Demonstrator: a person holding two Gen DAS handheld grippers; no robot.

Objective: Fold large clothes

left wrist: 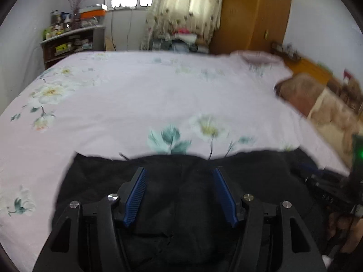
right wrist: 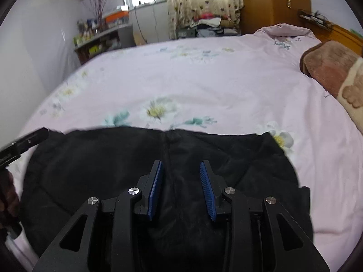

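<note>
The left gripper (left wrist: 179,174) is matte black plastic, its two fingers lined with ribbed blue pads (left wrist: 136,195) and its linkage arms pinned by round silver screws (left wrist: 112,196). The right gripper (right wrist: 181,170) has the same black frame, blue ribbed pads (right wrist: 207,190) and silver screw heads (right wrist: 133,190). A green light (left wrist: 360,153) glows at the edge of the left wrist view.

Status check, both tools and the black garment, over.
Left tool open, right tool open, both empty. Black garment spread on pink bedsheet. Nothing in the way.
</note>
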